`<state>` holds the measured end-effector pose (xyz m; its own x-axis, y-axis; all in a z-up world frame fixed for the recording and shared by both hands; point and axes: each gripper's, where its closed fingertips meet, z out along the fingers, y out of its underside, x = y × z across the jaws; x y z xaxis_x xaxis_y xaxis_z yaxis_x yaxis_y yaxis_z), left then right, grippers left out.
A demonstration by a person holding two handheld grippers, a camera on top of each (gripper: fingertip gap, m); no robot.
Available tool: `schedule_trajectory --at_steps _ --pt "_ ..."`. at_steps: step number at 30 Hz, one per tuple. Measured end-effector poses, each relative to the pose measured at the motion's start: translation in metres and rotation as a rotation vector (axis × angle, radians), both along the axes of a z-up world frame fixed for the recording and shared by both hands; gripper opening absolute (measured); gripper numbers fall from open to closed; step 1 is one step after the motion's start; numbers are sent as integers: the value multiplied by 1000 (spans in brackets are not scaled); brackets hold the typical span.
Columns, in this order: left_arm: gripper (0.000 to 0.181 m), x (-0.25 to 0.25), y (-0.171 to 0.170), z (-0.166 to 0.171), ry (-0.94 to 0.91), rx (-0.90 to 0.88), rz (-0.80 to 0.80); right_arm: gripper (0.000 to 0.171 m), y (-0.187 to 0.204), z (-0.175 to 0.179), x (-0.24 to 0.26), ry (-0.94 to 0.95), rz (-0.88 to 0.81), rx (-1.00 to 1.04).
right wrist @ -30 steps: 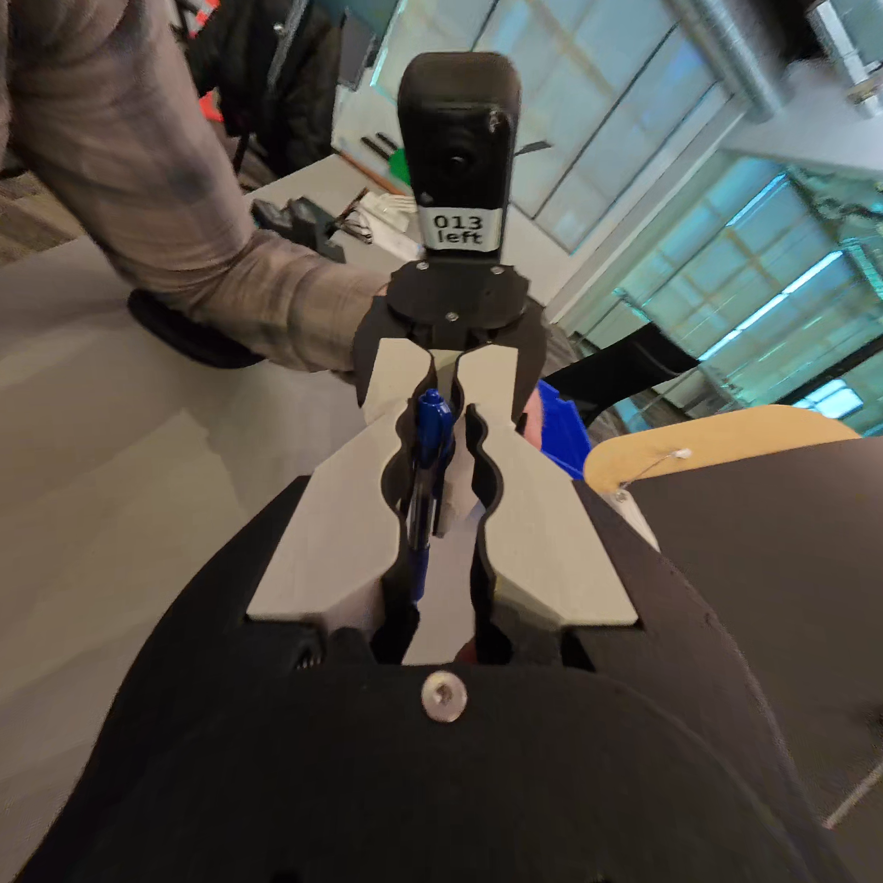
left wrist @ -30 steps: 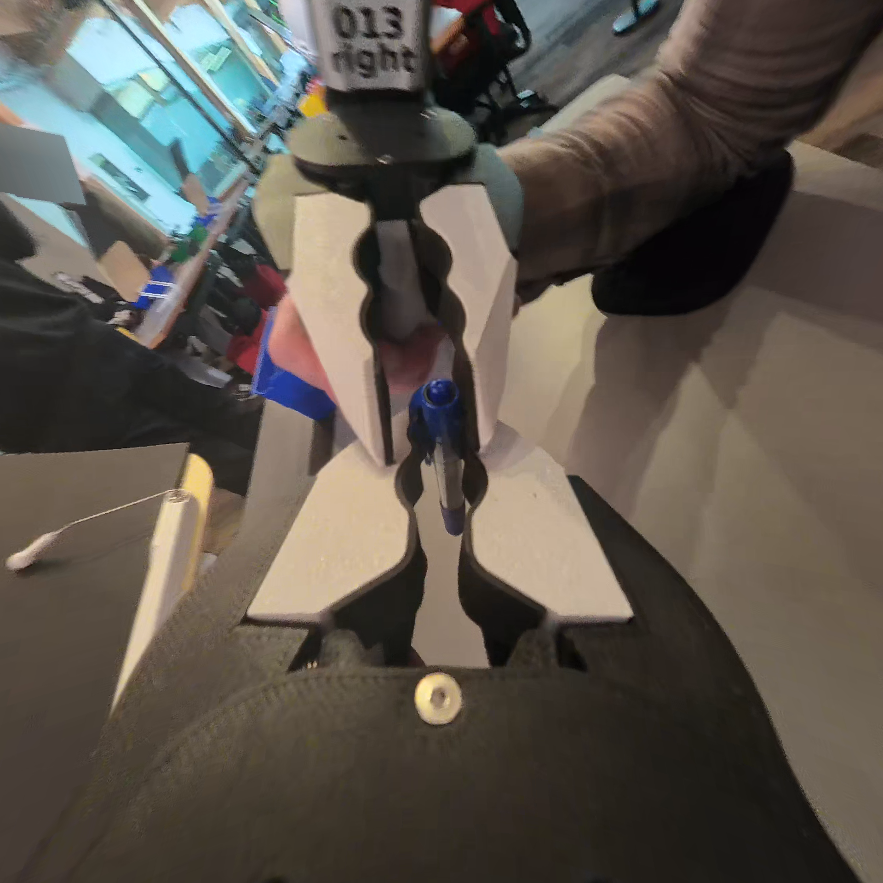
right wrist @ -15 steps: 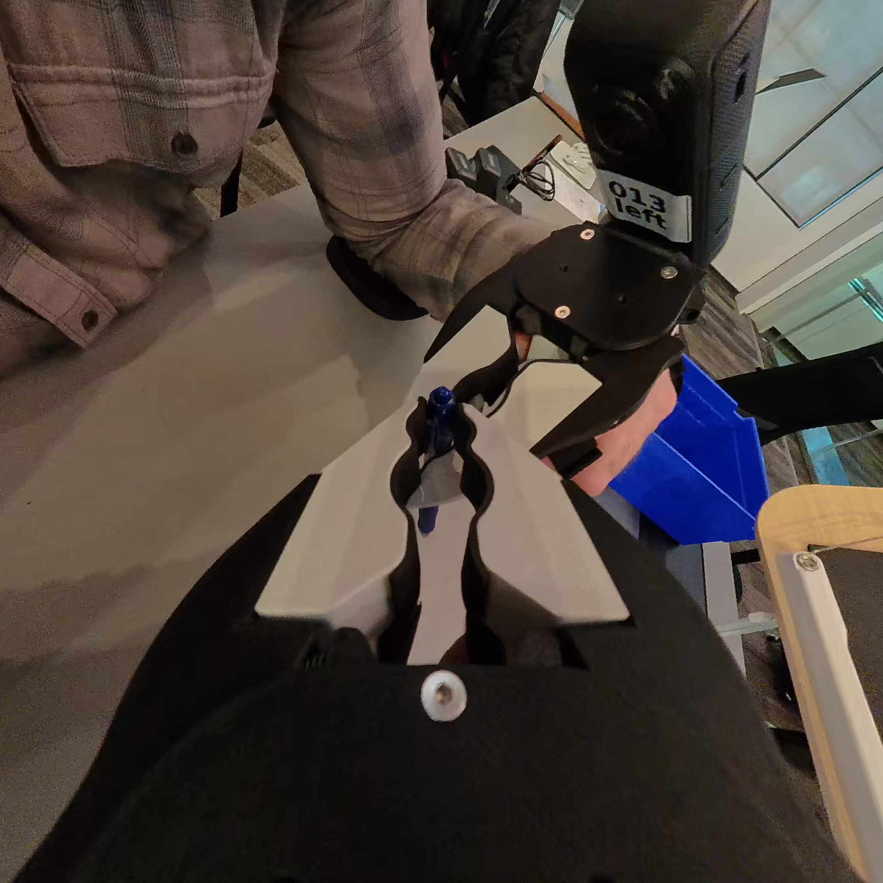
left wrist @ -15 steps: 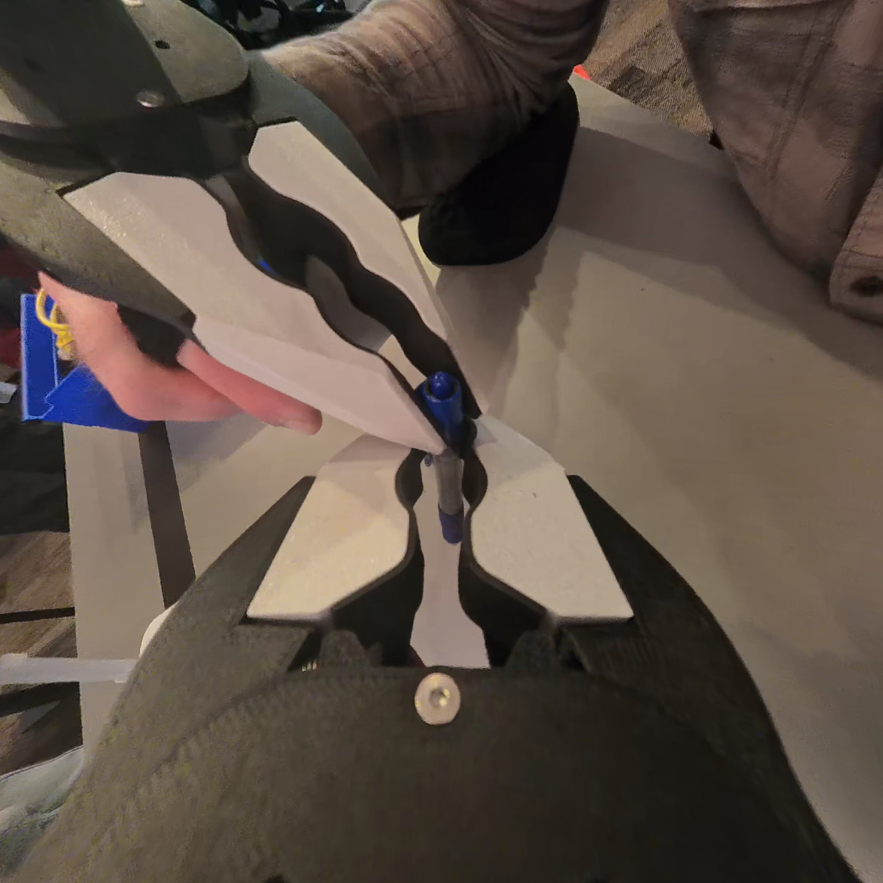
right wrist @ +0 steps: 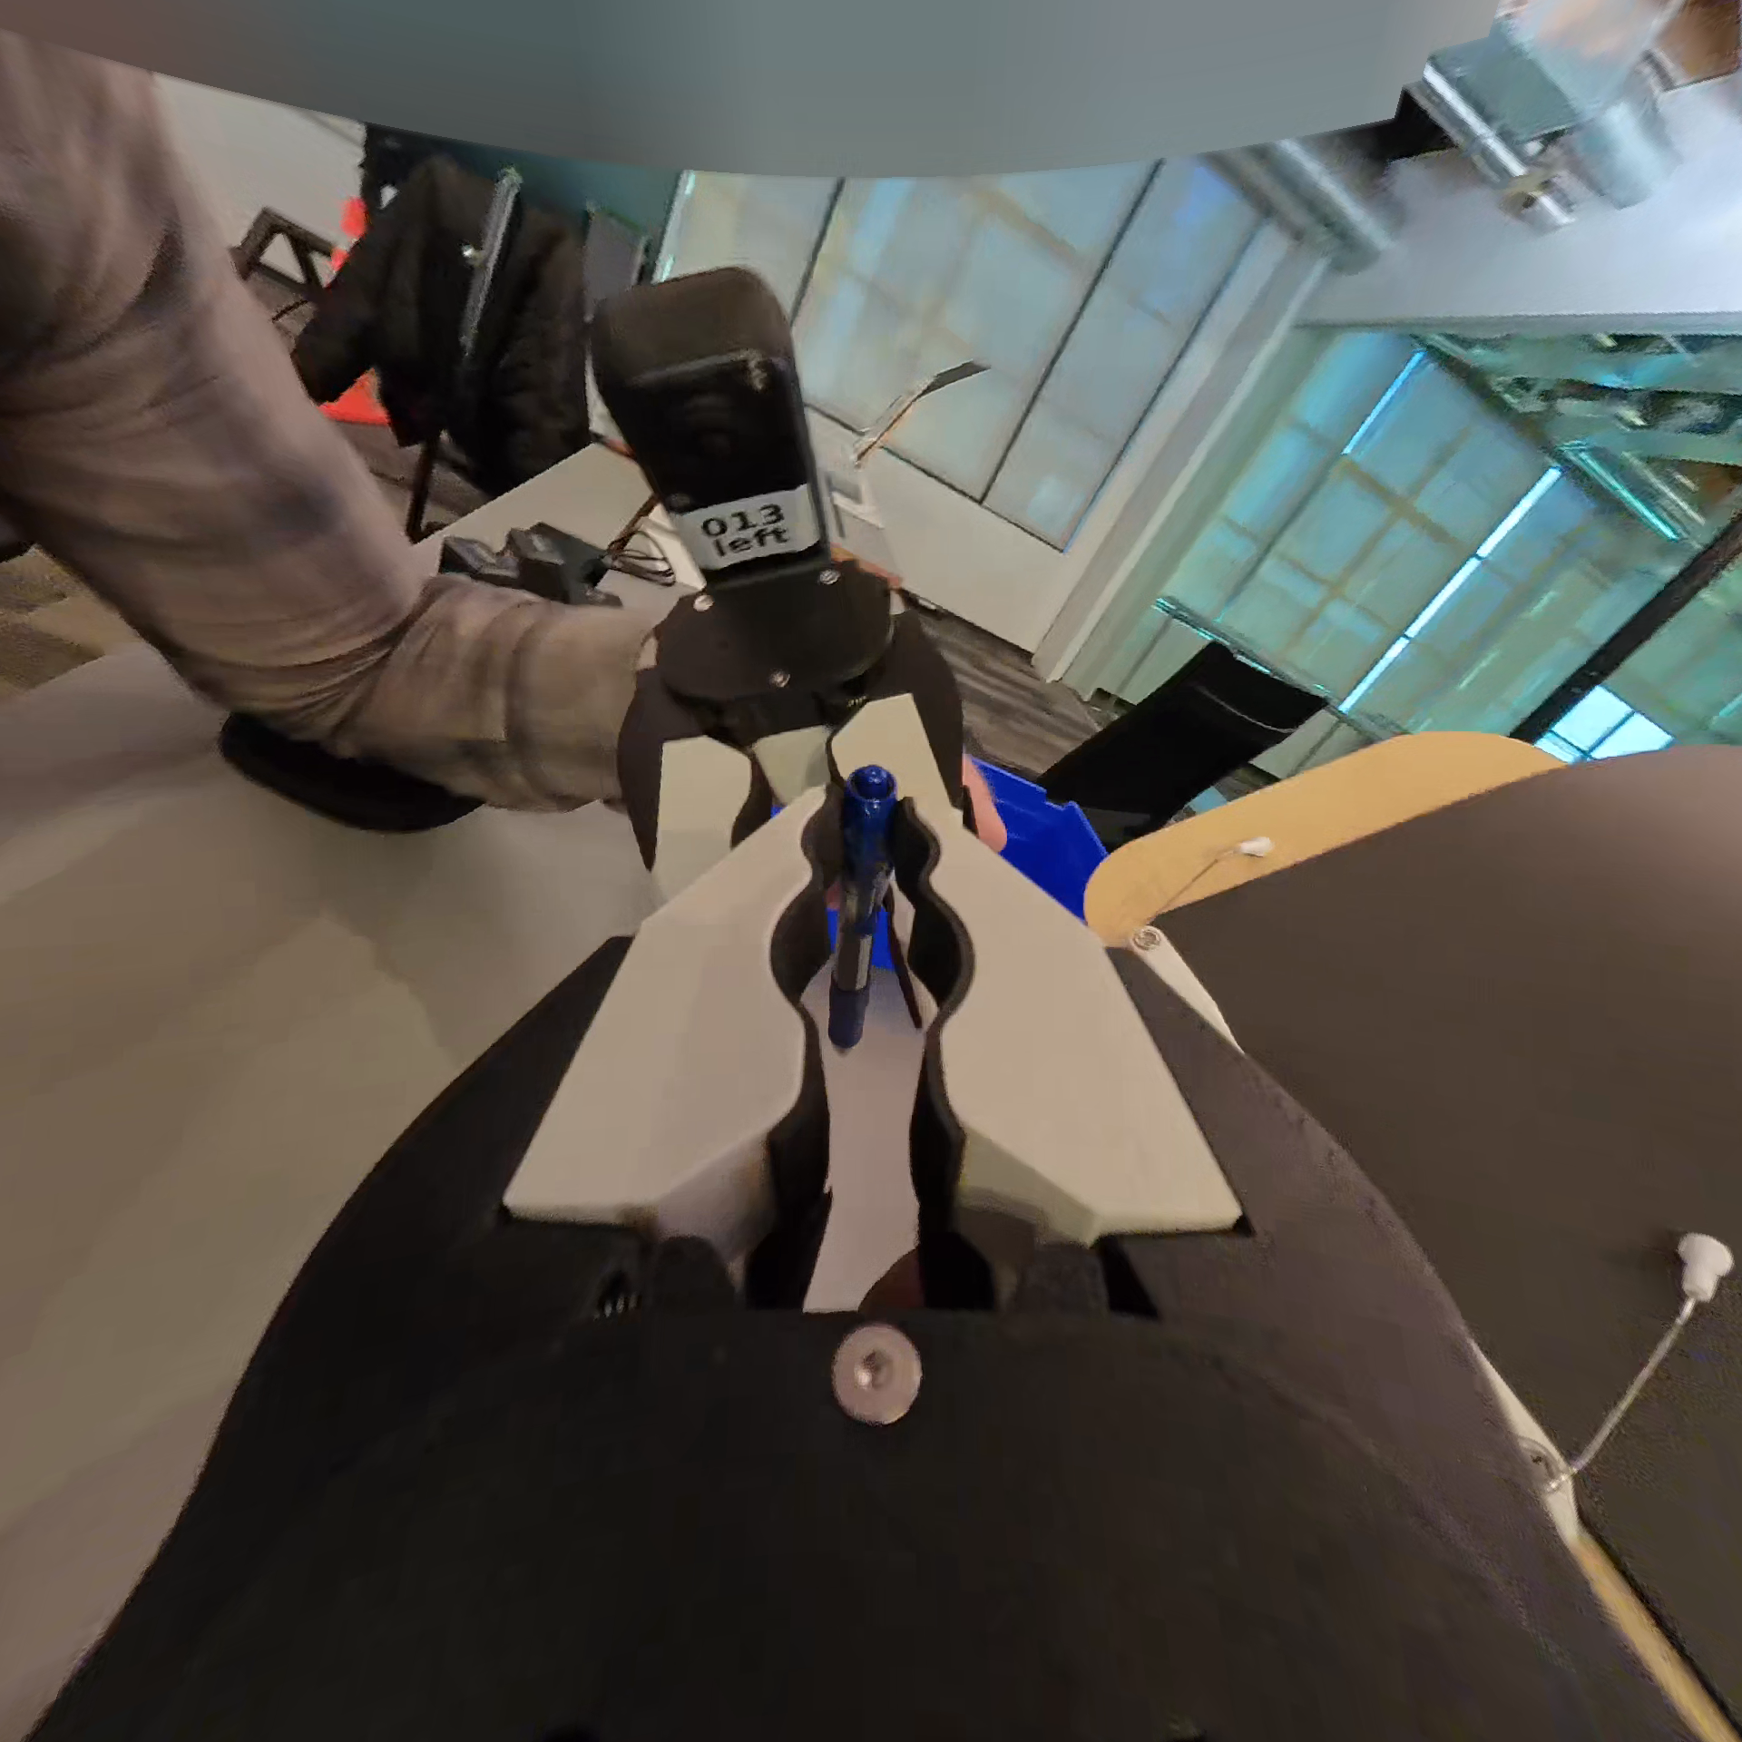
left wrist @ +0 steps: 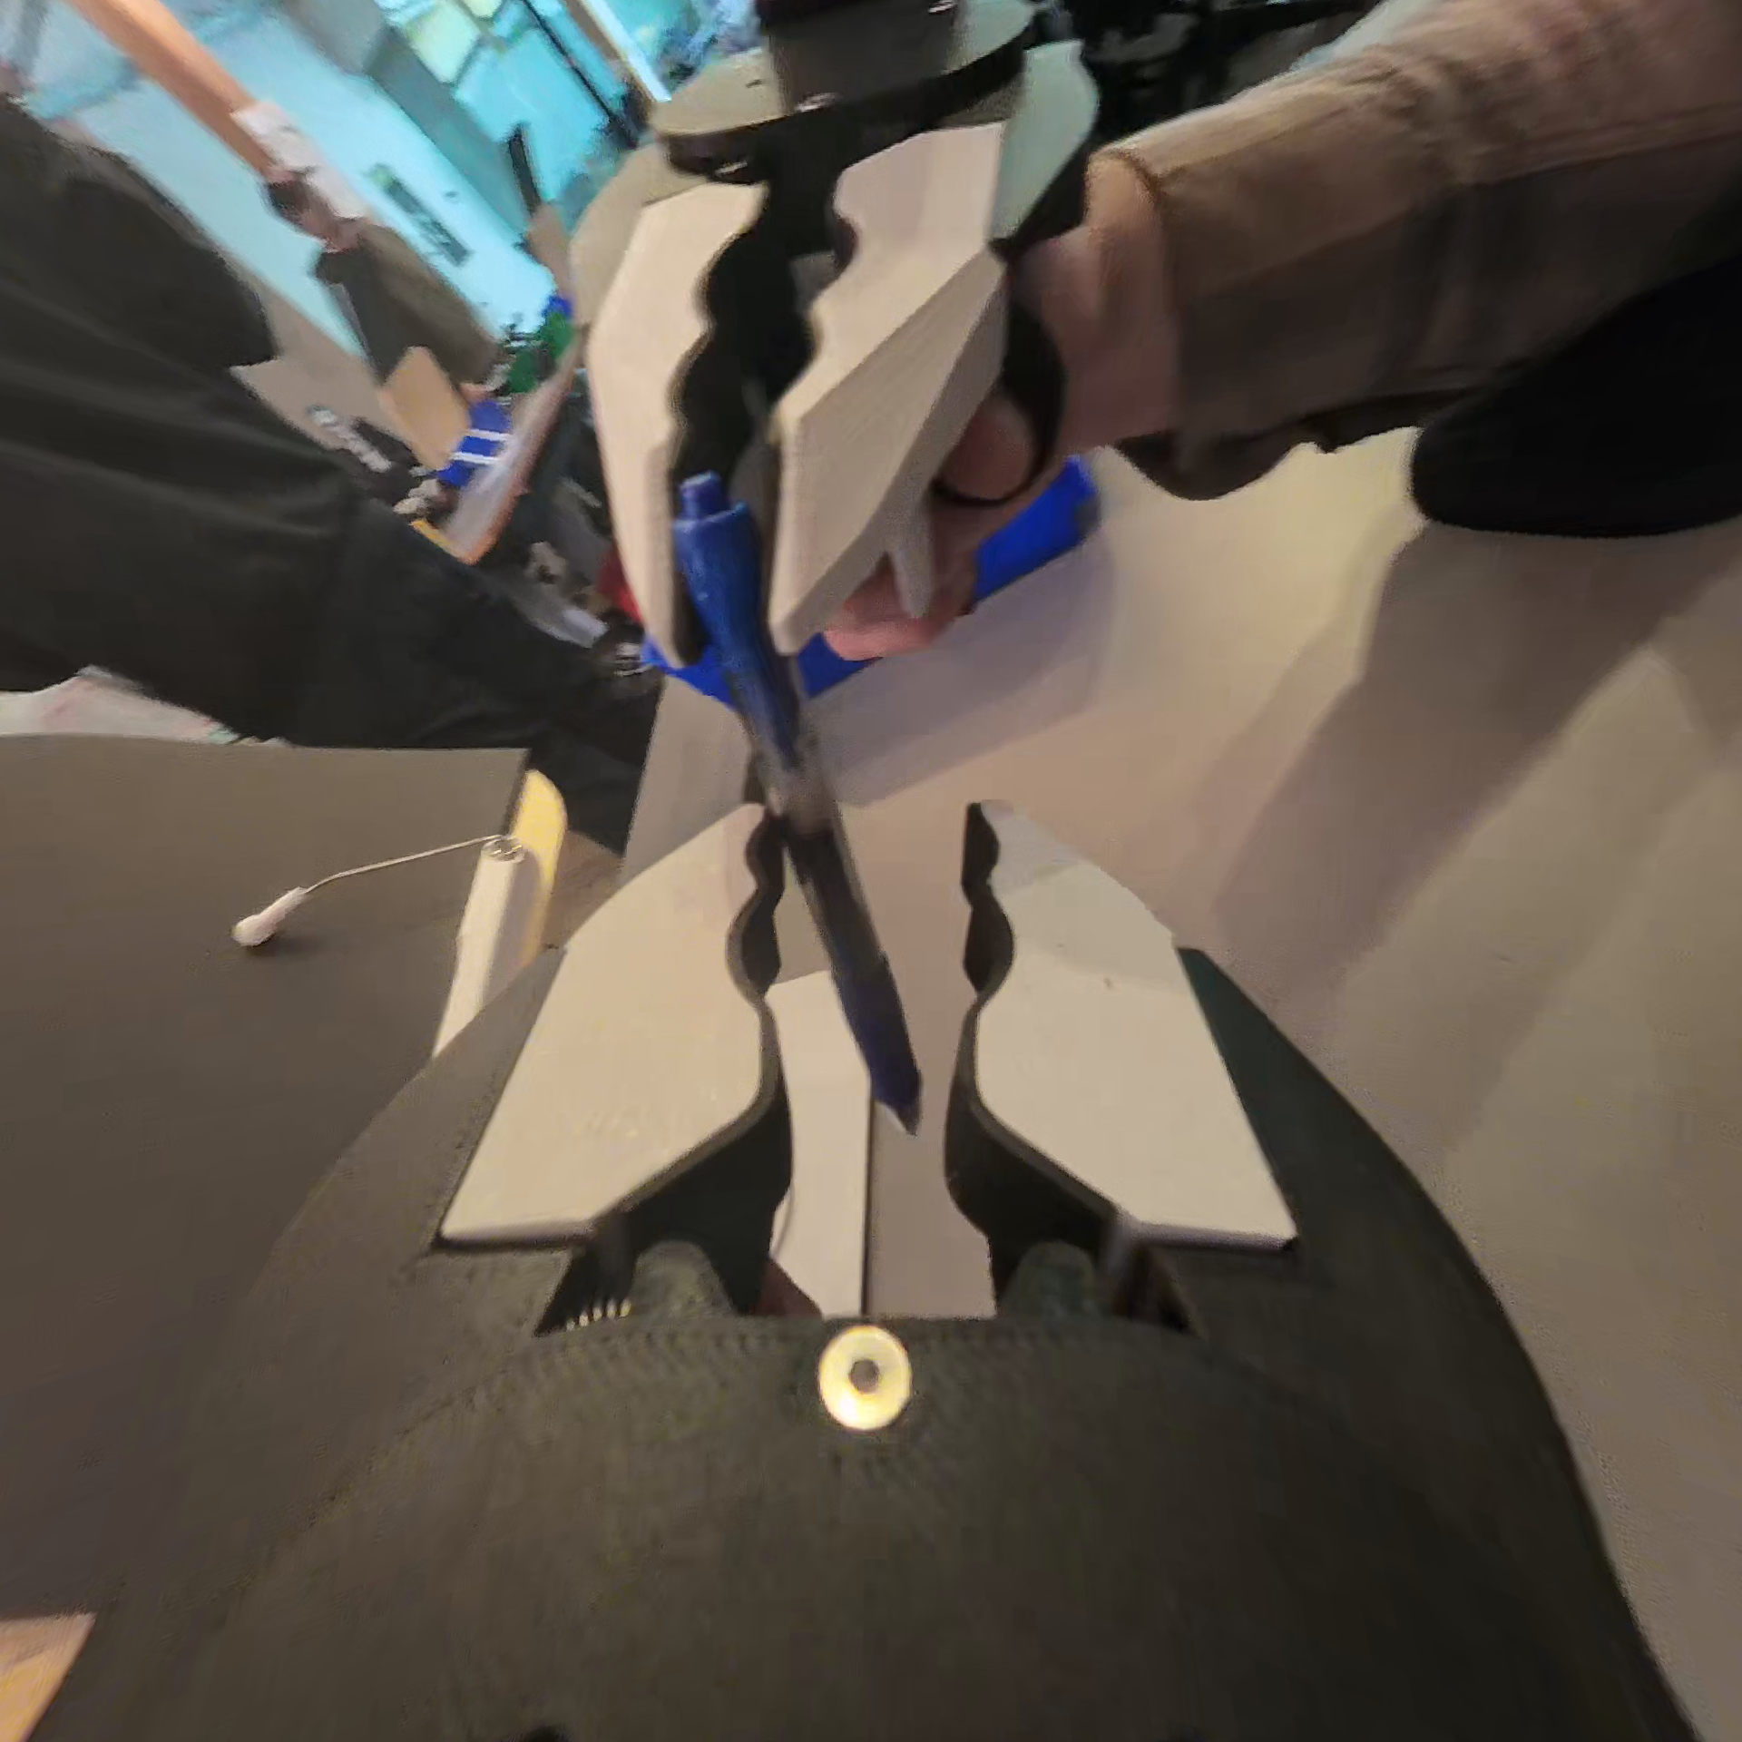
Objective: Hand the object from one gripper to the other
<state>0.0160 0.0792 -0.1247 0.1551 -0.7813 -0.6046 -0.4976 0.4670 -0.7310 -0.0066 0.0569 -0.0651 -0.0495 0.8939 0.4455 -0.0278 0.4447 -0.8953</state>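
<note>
A blue pen [left wrist: 848,952] hangs above the grey table [left wrist: 1367,895]. My right gripper [left wrist: 740,650] comes in from above in the left wrist view and is shut on the pen's upper part. The pen's tip points down between the fingers of my left gripper [left wrist: 865,829], which is open with a wide gap and does not clamp the pen. In the right wrist view my right gripper [right wrist: 860,811] pinches the pen [right wrist: 860,905] near its fingertips. The open left gripper [right wrist: 787,768] faces it just beyond.
A blue bin [right wrist: 1037,848] sits behind the grippers. A black board with a wooden edge [left wrist: 236,990] lies beside them; it also shows in the right wrist view [right wrist: 1461,1037]. A person's sleeve [left wrist: 1414,236] rests on a black pad [right wrist: 330,782].
My left gripper has opened and let go of the pen. My right gripper shut on the pen and now holds it alone. Both grippers tilted back up.
</note>
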Motion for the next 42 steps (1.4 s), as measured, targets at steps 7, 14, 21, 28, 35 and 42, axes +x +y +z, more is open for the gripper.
schedule_trajectory --at_steps 7,14,21,28,35,42 --pt "5 -4 18 13 -128 33 73 8 6 7 -2 71 -26 -36" --pt "5 -16 35 19 -79 289 176 43 7 14 2 103 93 -306" --pt "5 -16 36 26 -69 458 211 49 18 5 1 88 154 -528" --pt "4 -16 36 26 -46 510 231 54 16 -1 -7 34 164 -605" --pt "4 -11 28 31 -160 374 163 58 5 7 -1 27 81 -316" --pt "5 -1 21 8 -63 244 88 19 0 -12 -11 -97 -106 118"
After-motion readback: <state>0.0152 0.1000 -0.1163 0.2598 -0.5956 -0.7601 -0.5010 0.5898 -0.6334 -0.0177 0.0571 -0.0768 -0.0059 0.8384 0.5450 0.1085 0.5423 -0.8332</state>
